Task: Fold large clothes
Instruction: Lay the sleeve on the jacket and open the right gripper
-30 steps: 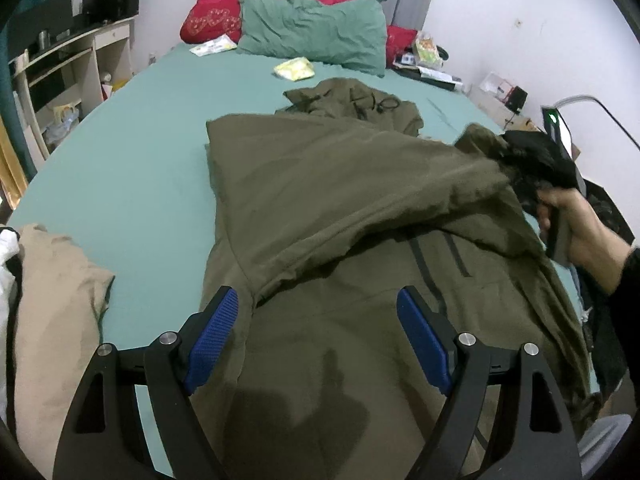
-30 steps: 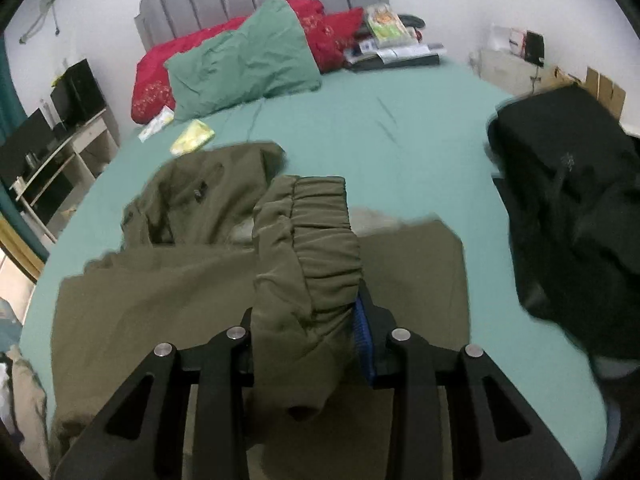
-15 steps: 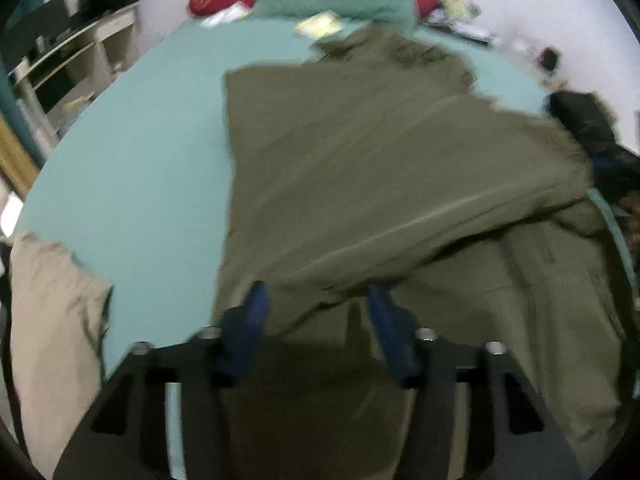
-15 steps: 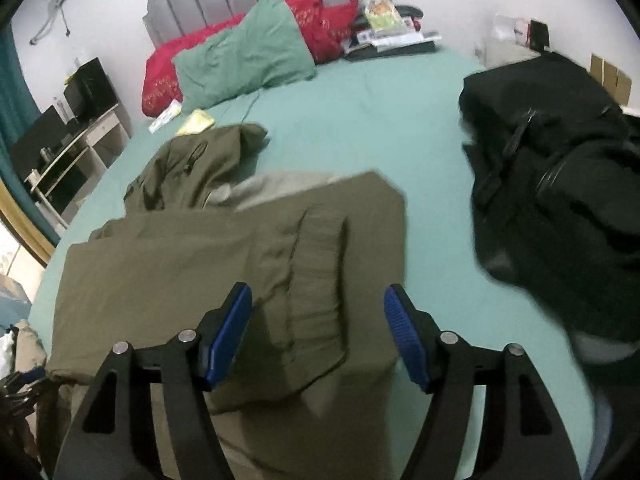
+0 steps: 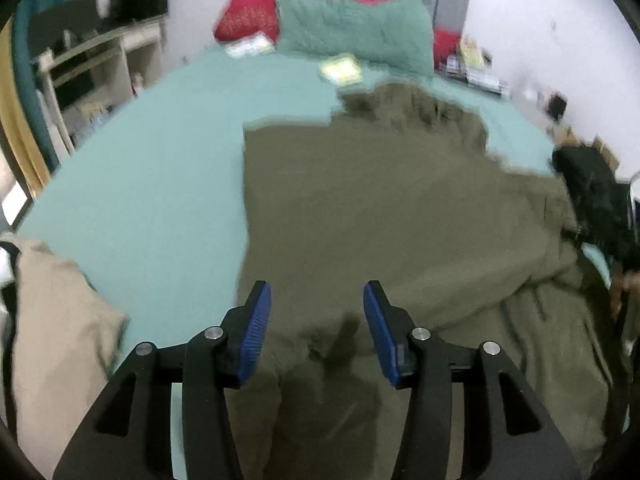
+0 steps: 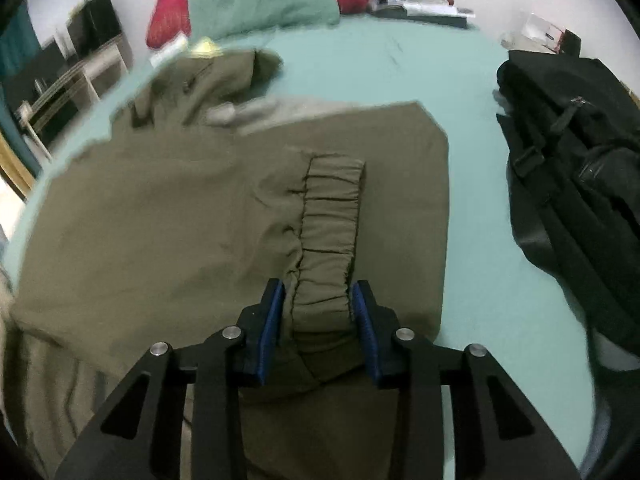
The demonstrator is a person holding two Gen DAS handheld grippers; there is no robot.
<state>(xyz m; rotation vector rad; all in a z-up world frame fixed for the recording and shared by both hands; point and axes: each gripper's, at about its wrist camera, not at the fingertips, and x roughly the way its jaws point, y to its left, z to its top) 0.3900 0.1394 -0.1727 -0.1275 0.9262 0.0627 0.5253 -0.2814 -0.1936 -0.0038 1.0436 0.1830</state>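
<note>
Olive fabric fills the left wrist view: the jacket lies spread across the teal bed sheet, its hood end bunched up toward the pillows; the left gripper hovers over the near hem with its blue pads parted and nothing between them, so it is released; a beige garment lies at the near left edge of the bed; a green pillow rests against a red pillow at the headboard; everything here is somewhat blurred.

Over to the right wrist view: the folded sleeve's elastic cuff lies on top of the jacket, and the right gripper has its pads either side of the cuff's near end; whether they are pinching it or only flanking it I cannot tell; a black bag sits on the sheet, just beside the jacket's right edge.
</note>
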